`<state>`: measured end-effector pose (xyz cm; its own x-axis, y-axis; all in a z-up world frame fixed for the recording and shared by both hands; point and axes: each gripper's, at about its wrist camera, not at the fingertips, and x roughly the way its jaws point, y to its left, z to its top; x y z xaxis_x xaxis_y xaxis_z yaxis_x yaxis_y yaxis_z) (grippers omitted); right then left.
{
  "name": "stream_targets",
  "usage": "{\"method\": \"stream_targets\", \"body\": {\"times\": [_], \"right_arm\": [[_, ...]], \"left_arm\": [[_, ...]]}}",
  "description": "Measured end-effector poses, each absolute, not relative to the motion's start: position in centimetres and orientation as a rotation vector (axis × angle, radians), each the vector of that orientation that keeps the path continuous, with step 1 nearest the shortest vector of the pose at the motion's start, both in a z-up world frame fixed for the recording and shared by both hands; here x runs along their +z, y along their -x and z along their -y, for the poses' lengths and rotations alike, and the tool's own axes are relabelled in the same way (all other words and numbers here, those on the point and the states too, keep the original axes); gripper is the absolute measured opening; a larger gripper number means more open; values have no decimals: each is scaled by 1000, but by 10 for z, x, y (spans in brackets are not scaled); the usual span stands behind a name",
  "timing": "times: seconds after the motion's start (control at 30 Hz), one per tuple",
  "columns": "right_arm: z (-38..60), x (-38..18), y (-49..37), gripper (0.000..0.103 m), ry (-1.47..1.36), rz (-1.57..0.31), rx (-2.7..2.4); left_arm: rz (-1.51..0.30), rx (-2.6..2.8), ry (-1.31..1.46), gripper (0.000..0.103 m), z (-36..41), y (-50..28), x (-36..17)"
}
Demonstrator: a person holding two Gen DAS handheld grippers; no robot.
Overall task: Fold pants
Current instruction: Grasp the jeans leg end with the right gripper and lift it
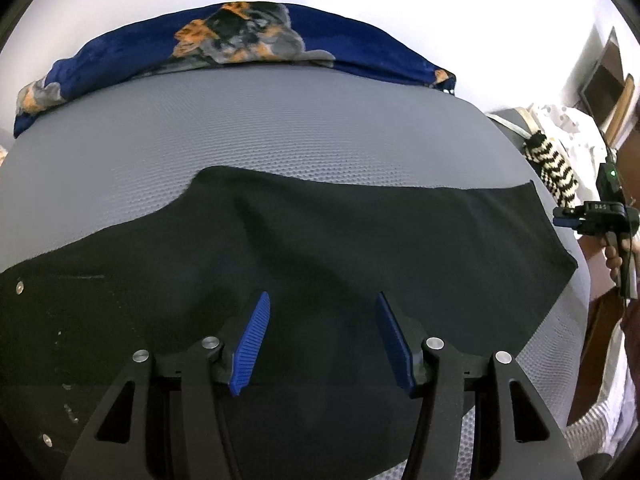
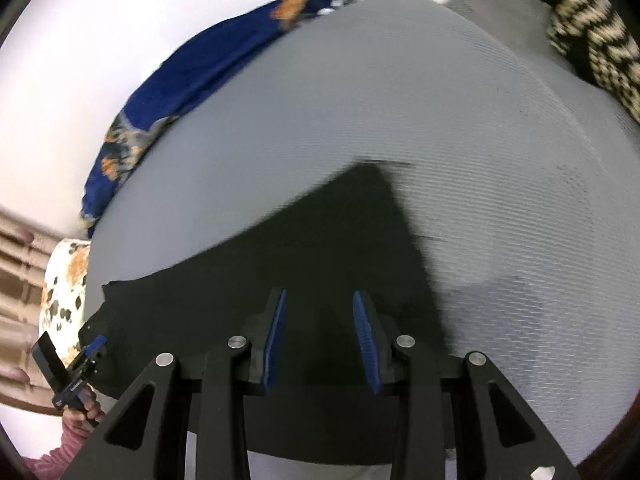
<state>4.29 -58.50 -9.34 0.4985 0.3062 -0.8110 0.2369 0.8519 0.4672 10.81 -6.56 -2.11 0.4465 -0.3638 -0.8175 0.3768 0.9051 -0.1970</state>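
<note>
One pair of black pants [image 1: 320, 248] lies on one grey bed [image 1: 280, 120]. Your two grippers hold nothing: the left gripper [image 1: 322, 300] is half open, and the right gripper [image 2: 320, 300] is narrower.

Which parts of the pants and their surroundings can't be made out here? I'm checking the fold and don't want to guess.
- Black pants, left wrist view: near edge hidden behind the left tool; waistband end cut off at the left edge.
- Pants, right wrist view: motion blur smears the far corner; fold layers unreadable.
- Right tool, left wrist view: small, at the frame's edge; its opening is unclear there.
- Striped knit item, right wrist view: cropped by the edge, unidentifiable.
</note>
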Motion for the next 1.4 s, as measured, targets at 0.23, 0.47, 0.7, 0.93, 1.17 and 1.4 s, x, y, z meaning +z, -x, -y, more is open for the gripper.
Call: {"method": "stream_targets", "body": {"times": [0.23, 0.47, 0.7, 0.93, 1.17, 1.4], "right_arm": [[626, -108, -31, 33, -627, -1063, 77], [641, -126, -27, 33, -690, -1037, 185], [634, -131, -32, 32, -710, -996, 289], [624, -136, -43, 13, -730, -1007, 322], [605, -126, -43, 11, -706, -996, 225], [576, -102, -37, 9, -736, -948, 187]], "left_arm": [[-1041, -451, -9, 56, 82, -113, -29], [-1062, -427, -36, 56, 91, -113, -37], [-1077, -376, -48, 56, 90, -115, -50], [-1051, -348, -76, 57, 92, -114, -56], [-1031, -346, -97, 62, 96, -116, -58], [-1036, -354, -16, 63, 87, -119, -52]]}}
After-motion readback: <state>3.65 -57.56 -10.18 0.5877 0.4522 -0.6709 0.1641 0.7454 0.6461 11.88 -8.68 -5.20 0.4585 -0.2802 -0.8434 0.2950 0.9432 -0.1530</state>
